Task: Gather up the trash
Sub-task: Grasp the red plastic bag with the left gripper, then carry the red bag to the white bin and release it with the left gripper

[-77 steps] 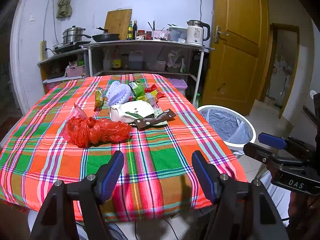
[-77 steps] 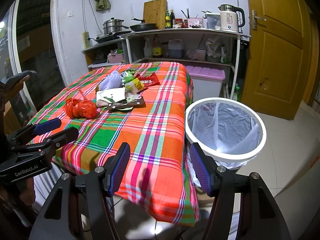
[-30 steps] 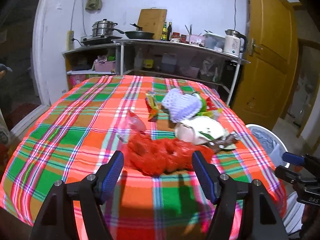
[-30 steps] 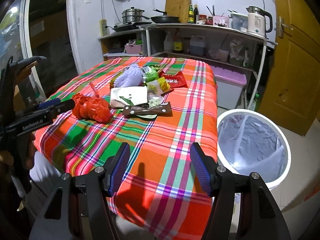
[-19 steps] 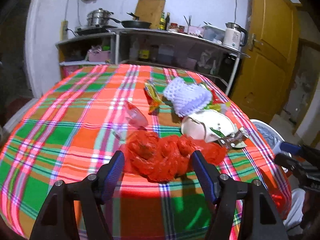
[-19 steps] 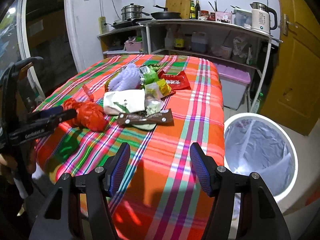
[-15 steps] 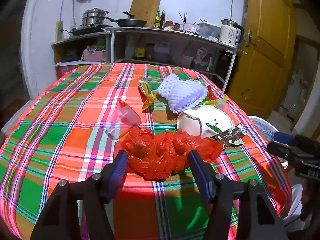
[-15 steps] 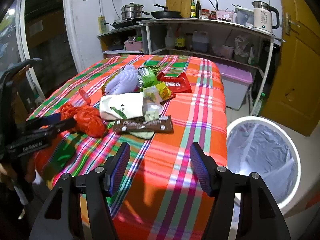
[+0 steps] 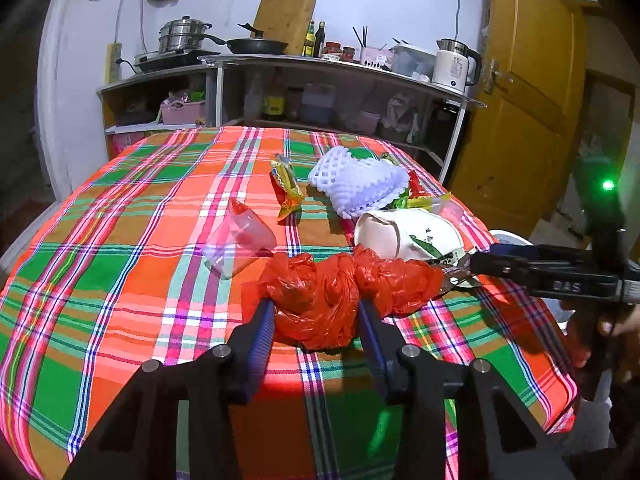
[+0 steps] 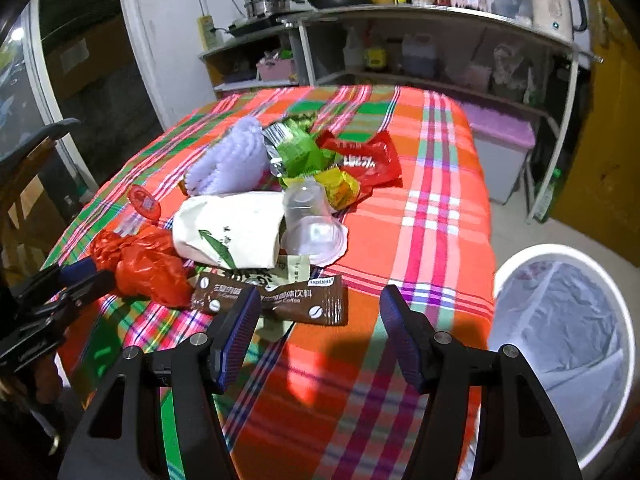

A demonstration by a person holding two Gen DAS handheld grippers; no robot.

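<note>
A crumpled red plastic bag (image 9: pixel 320 300) lies on the plaid tablecloth (image 9: pixel 120 280). My left gripper (image 9: pixel 316 316) has the bag between its blue pads; the jaws are closing and both pads touch it. In the right wrist view the same bag (image 10: pixel 148 264) shows at the left gripper (image 10: pixel 80 276). My right gripper (image 10: pixel 319 300) stands open over the table's near edge, its left finger just in front of a brown coffee sachet (image 10: pixel 280 300). Behind that lie a crushed white paper cup (image 10: pixel 228 232) and a clear plastic cup (image 10: pixel 312 220).
More litter lies farther back: a white foam net (image 9: pixel 356 184), a yellow-red wrapper (image 9: pixel 286 184), a clear cup (image 9: pixel 240 240), a green packet (image 10: pixel 296 148) and a red wrapper (image 10: pixel 368 160). A white lined bin (image 10: pixel 560 320) stands on the floor right of the table. Kitchen shelves (image 9: pixel 320 80) line the wall.
The left jaws have narrowed around the red bag. The right gripper has come in over the table toward the brown sachet and the pile.
</note>
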